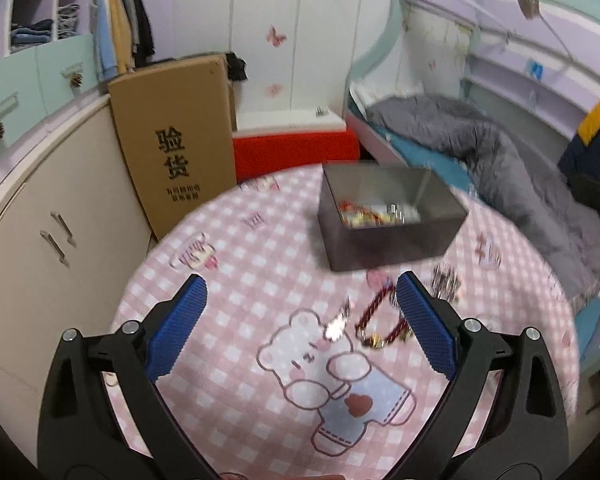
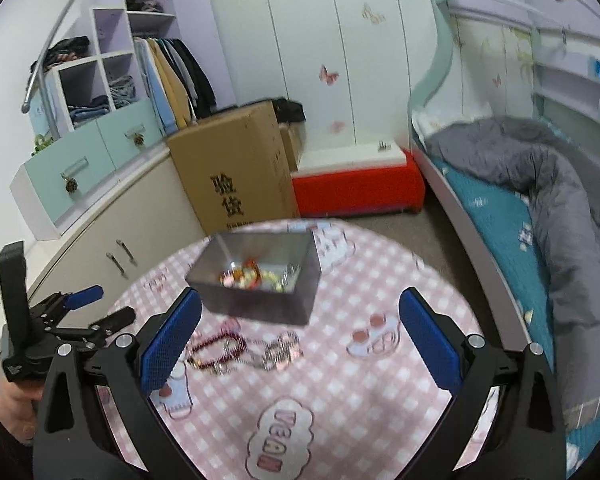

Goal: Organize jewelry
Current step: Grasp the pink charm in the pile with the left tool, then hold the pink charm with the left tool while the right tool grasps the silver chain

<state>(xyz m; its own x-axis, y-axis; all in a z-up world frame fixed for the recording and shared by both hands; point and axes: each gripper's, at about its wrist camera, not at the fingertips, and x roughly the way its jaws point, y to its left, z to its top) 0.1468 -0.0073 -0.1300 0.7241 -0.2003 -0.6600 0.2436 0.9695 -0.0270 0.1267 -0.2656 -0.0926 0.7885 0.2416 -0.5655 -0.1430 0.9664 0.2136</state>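
Pink checked cloth (image 1: 236, 292) covers our round table in a bedroom, with a bed at the right of both views and a cardboard box (image 1: 176, 144) at upper left. Our left gripper (image 1: 300, 308) and right gripper (image 2: 300, 320) both hang above the cloth with fingers spread wide, holding nothing. A grey tin (image 1: 384, 220) sits at upper centre with several pieces already inside, so we judge the sorting partly done.

Still loose on the cloth: a red bracelet (image 1: 380, 320) just left of the left gripper's right finger, a silver piece (image 1: 338, 322) beside it at centre, and a silver chain (image 1: 446, 280) right of that finger. From the right wrist, the bracelet (image 2: 218, 346) and chain (image 2: 278, 350) lie below the tin, at centre left.

In the left view the bracelet's loop runs lower left to upper right, towards the tin. Next, we think, the left gripper should drop over it, closing across that long axis. Blur hides finer detail.
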